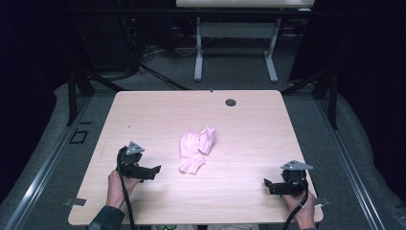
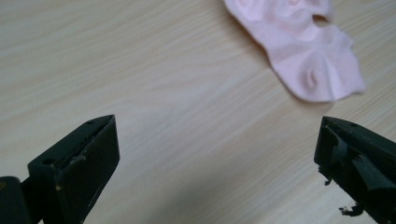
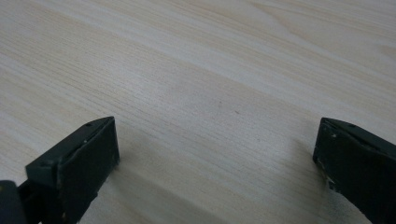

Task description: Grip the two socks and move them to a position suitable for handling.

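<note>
A pale pink sock (image 1: pixel 195 148) lies crumpled near the middle of the light wooden table (image 1: pixel 249 124). My left gripper (image 1: pixel 154 171) rests low at the front left, a short way left of the sock's near end, jaws wide apart and empty. In the left gripper view the sock (image 2: pixel 303 51) lies ahead and to the right, beyond the jaws, and the left gripper (image 2: pixel 217 154) holds nothing. My right gripper (image 1: pixel 268 186) sits at the front right corner, open, well away from the sock. The right gripper view has bare wood between the tips of the right gripper (image 3: pixel 217 154).
A round cable hole (image 1: pixel 231 102) sits near the table's far edge. Another table's white legs (image 1: pixel 198 52) stand on the grey floor beyond. Dark frame posts flank both sides. A person's hands (image 1: pixel 116 188) hold both grippers at the near edge.
</note>
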`<state>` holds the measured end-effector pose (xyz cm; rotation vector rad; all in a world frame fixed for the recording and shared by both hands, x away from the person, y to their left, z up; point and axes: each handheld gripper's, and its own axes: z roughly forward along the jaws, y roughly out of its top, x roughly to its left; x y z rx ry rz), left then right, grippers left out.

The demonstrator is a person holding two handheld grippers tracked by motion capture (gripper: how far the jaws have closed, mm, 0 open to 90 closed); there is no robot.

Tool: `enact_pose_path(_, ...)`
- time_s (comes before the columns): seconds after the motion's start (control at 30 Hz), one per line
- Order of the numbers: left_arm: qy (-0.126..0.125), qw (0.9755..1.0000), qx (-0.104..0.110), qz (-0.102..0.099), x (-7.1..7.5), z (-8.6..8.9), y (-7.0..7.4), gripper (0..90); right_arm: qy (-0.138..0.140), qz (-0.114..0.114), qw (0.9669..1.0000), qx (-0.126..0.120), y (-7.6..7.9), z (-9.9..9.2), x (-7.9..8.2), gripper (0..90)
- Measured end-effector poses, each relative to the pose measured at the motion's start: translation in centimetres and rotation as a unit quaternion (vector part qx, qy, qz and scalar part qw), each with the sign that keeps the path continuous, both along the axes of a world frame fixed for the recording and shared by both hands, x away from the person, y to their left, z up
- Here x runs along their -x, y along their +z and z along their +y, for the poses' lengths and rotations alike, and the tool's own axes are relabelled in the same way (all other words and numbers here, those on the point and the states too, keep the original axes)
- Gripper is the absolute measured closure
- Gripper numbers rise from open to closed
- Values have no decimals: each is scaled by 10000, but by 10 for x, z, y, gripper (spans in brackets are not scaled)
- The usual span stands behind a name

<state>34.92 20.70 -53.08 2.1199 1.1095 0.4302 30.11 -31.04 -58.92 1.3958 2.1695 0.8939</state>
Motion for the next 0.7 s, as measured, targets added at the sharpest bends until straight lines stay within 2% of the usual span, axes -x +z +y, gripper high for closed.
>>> enact_pose_path(0.1,-342,9994,17,-35,-14,-18,10,3,-6,-17,10000,-22,0,0,0,0)
enact_pose_path(0.17,-408,9992,-9,-20,-17,-21,11,3,-7,-18,10000,-23,0,0,0,0)
enact_pose_path(0.2,-549,9985,-23,41,-25,-30,13,3,1,-5,10000,-4,0,0,0,0)
enact_pose_path(0.23,-549,9985,-23,41,-25,-30,13,2,-11,-13,10000,-22,0,0,0,0)
enact_pose_path(0.4,-879,9958,-220,99,-43,-55,15,2,-1,-7,10000,-3,0,0,0,0)
enact_pose_path(0.43,-996,9943,-350,117,-50,-66,14,2,1,-13,10000,-1,0,0,0,0)
enact_pose_path(0.47,-996,9943,-350,117,-50,-66,14,3,-11,-29,10000,-26,0,0,0,0)
enact_pose_path(0.5,-1156,9921,-430,207,-58,-77,14,3,-12,-25,10000,-23,0,0,0,0)
enact_pose_path(0.53,-1156,9921,-430,207,-58,-77,14,3,-13,-32,10000,-24,-1,0,0,0)
enact_pose_path(0.57,-1201,9912,-524,204,-62,-81,13,3,-13,-32,10000,-24,-1,0,0,0)
enact_pose_path(0.63,-1331,9884,-623,384,-73,-92,10,3,-15,-31,10000,-26,0,0,0,0)
enact_pose_path(0.67,-1331,9884,-623,384,-73,-92,10,7,-13,-31,10000,-24,0,0,0,0)
enact_pose_path(0.7,-1394,9859,-800,476,-80,-101,6,29,-13,-29,10000,-24,0,0,0,0)
